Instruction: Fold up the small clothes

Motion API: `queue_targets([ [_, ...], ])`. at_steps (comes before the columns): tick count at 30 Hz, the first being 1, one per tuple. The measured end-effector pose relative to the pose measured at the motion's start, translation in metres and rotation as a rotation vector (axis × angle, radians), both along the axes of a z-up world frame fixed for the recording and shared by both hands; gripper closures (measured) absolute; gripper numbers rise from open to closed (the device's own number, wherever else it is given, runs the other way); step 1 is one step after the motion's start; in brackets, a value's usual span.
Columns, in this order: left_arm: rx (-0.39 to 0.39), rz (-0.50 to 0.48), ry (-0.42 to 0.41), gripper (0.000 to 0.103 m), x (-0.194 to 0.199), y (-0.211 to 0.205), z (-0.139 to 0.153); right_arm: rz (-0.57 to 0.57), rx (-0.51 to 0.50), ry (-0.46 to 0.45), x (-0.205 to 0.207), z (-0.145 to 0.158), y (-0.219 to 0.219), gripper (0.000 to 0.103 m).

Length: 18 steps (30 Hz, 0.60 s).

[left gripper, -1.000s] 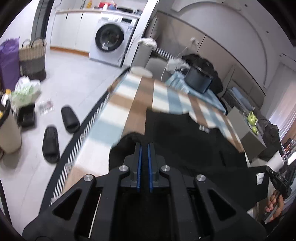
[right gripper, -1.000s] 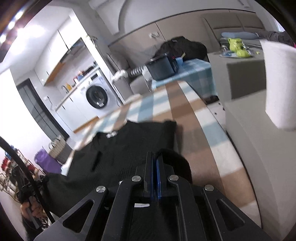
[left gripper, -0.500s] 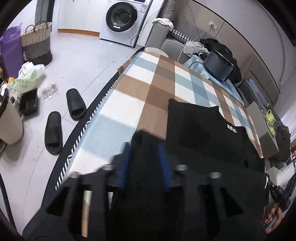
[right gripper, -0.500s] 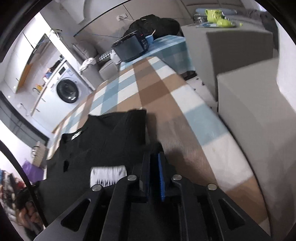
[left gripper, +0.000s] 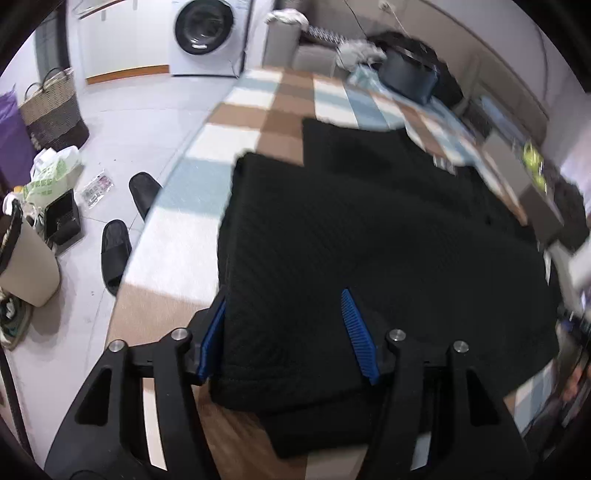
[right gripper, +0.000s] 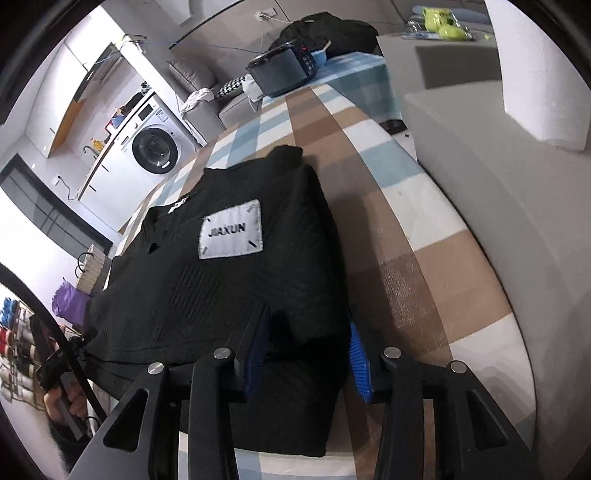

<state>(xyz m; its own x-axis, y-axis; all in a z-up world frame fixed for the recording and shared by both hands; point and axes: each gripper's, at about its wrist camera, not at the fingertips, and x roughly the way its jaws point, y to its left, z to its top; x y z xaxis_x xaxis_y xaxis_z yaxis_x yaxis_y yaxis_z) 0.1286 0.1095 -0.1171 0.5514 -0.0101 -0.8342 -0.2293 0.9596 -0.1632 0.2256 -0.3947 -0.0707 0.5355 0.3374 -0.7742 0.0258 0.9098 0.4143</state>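
A black ribbed garment (left gripper: 354, 236) lies folded over on the checked tablecloth (left gripper: 236, 110). In the right wrist view the garment (right gripper: 229, 288) shows a white JIAXUN patch (right gripper: 232, 229) on its top layer. My left gripper (left gripper: 284, 332) is open, its blue pads either side of the garment's near edge. My right gripper (right gripper: 308, 354) is open too, its pads straddling the garment's near corner. Neither holds the cloth.
The checked table (right gripper: 391, 206) runs away from me. A dark cooker pot (right gripper: 284, 74) stands at its far end. A pale block (right gripper: 517, 177) lies right of the table. Black slippers (left gripper: 116, 251), a basket (left gripper: 51, 110) and a washing machine (left gripper: 207, 33) are on the floor to the left.
Both grippers were shut on the lifted black garment one second ago. They carried it forward and down, then opened. The folded layer now rests on the rest of the garment.
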Motion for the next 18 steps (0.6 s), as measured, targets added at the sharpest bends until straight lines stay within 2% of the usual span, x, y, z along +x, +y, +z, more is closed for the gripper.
queue_targets([
  [2,0.034,-0.013,0.005,0.047,-0.012,-0.006,0.002,0.001,-0.014,-0.006,0.002,0.003,0.001,0.062],
  [5,0.032,-0.014,0.019,0.047,-0.024,-0.006,0.004,-0.014,-0.024,-0.013,-0.002,0.007,-0.003,0.062],
  [8,0.03,0.029,0.009,0.047,-0.032,0.003,0.01,-0.045,-0.017,-0.029,-0.008,0.013,-0.009,0.062],
  [10,0.01,0.104,-0.016,0.047,-0.038,0.016,0.016,-0.053,0.004,-0.053,-0.014,0.019,-0.012,0.062],
  [12,-0.057,0.178,-0.075,0.048,-0.049,0.032,0.025,-0.049,0.053,-0.06,-0.02,0.023,-0.014,0.062],
  [15,-0.181,0.209,-0.159,0.048,-0.066,0.043,0.038,-0.004,0.198,-0.036,-0.027,0.018,-0.01,0.061],
  [18,-0.224,0.158,-0.183,0.047,-0.073,0.036,0.047,0.033,0.261,-0.005,-0.028,0.009,0.003,0.061],
])
